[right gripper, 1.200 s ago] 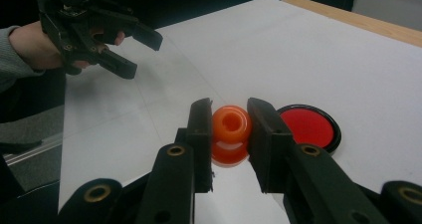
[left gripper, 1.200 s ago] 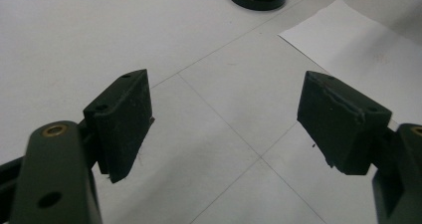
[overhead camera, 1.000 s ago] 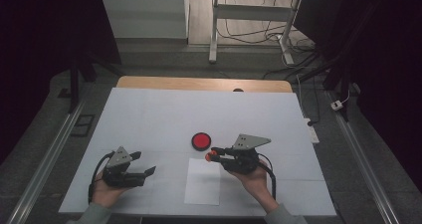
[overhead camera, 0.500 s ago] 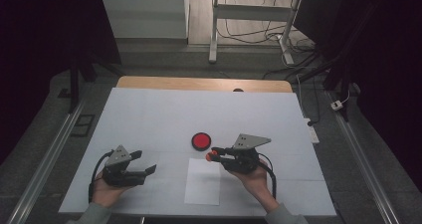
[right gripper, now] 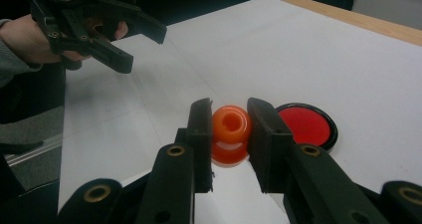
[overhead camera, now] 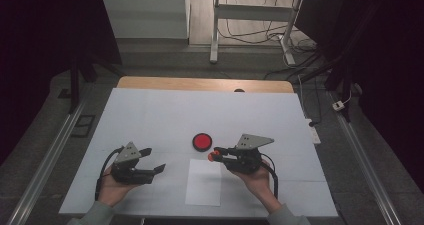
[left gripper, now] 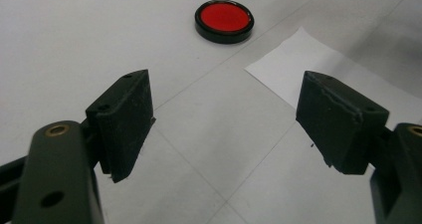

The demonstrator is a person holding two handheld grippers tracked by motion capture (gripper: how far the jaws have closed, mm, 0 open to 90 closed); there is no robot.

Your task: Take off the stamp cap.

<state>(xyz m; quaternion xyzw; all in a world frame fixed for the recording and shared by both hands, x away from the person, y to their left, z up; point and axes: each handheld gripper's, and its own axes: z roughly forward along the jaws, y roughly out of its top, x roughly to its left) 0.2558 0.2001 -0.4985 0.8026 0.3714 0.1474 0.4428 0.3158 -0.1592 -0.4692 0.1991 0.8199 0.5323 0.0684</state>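
- Right tool (right gripper: 230, 129) pinches an orange spool (right gripper: 230, 126) between its two pads (a small ring-shaped piece, hole facing the camera), held just above the white worktop (overhead camera: 150, 115).
- The spool sits just beside the red disc (overhead camera: 202, 141), on the disc's near right side, over the far edge of the paper sheet (overhead camera: 203, 185).
- Left tool (overhead camera: 150, 161) hovers well to the left of the red disc, jaws spread wide with nothing between them.
- The paper sheet lies just on the near side of the red disc.
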